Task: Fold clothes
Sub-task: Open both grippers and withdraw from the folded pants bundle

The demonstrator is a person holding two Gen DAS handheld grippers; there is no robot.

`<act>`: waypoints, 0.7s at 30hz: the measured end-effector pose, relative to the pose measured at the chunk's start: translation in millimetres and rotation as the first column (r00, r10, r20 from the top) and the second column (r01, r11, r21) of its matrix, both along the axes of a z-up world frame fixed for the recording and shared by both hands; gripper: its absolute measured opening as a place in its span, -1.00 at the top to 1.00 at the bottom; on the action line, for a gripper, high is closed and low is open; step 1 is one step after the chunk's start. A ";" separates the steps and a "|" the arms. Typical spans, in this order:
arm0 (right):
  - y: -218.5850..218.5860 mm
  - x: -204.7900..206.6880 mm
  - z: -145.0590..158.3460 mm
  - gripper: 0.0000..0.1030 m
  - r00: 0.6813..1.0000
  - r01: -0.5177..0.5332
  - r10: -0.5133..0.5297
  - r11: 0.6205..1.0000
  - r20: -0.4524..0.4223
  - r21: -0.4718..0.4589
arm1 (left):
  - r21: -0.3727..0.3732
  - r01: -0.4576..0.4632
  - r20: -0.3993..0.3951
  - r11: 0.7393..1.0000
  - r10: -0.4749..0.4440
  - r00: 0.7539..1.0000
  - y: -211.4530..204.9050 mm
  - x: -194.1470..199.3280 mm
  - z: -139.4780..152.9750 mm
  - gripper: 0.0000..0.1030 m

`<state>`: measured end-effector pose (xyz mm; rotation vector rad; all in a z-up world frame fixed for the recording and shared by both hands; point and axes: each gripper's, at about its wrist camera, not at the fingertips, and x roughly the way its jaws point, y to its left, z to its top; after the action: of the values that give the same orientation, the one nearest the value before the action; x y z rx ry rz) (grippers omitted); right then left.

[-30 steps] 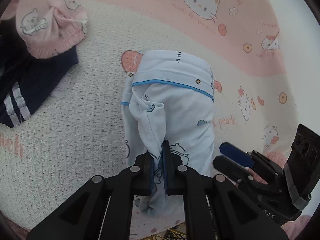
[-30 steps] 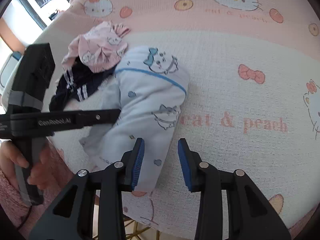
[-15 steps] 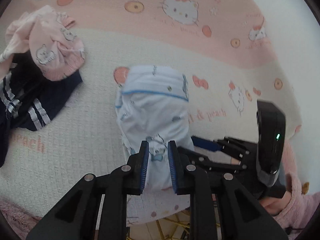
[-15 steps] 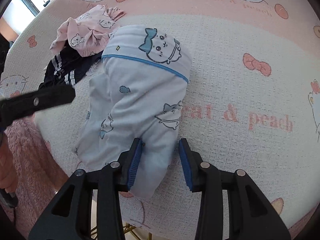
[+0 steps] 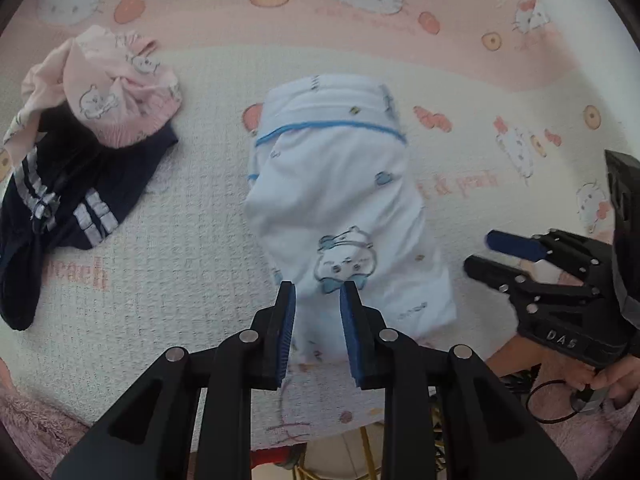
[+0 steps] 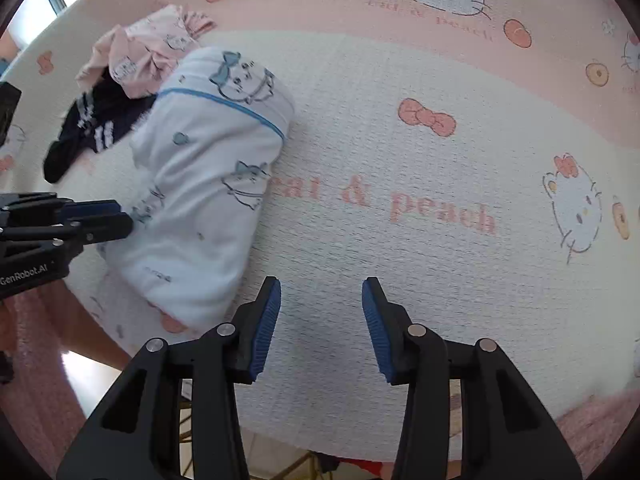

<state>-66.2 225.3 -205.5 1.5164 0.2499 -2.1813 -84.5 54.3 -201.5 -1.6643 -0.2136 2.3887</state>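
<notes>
folded garment [image 5: 340, 196] mid-blanket [image 5: 160, 280] | clothes pile [image 5: 88, 136] to its left | right gripper [image 6: 321, 320] right of garment

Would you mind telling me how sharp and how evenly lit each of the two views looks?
Left wrist view: the white garment is smeared by motion blur, its blue trim soft; light is even. Right wrist view: the tablecloth print is slightly soft, and the fisheye bends its pink band; bright glare at the top-left corner.

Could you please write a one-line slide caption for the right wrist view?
Open right gripper hovers over the cat-print tablecloth beside the folded white garment.
</notes>
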 end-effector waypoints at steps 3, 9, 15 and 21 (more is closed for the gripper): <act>-13.0 9.9 3.5 0.15 0.998 -0.066 0.067 0.994 0.014 -0.087 | -0.054 0.008 0.012 0.999 -0.007 1.000 7.0 -2.7 -7.3 0.50; -17.2 10.4 -15.8 0.00 0.995 -0.052 0.052 0.999 0.086 0.003 | -0.078 -0.106 0.017 0.991 0.108 0.994 -21.3 -1.9 -2.2 0.50; -5.8 -21.3 25.2 0.01 1.000 0.005 -0.007 0.996 -0.020 -0.092 | 0.067 -0.113 -0.136 0.991 0.121 0.983 -30.3 -35.7 36.6 0.50; -50.3 -74.2 30.0 0.01 0.996 -0.025 0.017 0.995 -0.084 -0.094 | 0.104 -0.136 -0.129 0.985 0.149 0.980 -37.6 -89.3 22.7 0.50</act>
<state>-140.3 175.0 -175.6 1.3678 0.1856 -2.2102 -173.9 16.7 -178.8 -1.4842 -0.4289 2.5412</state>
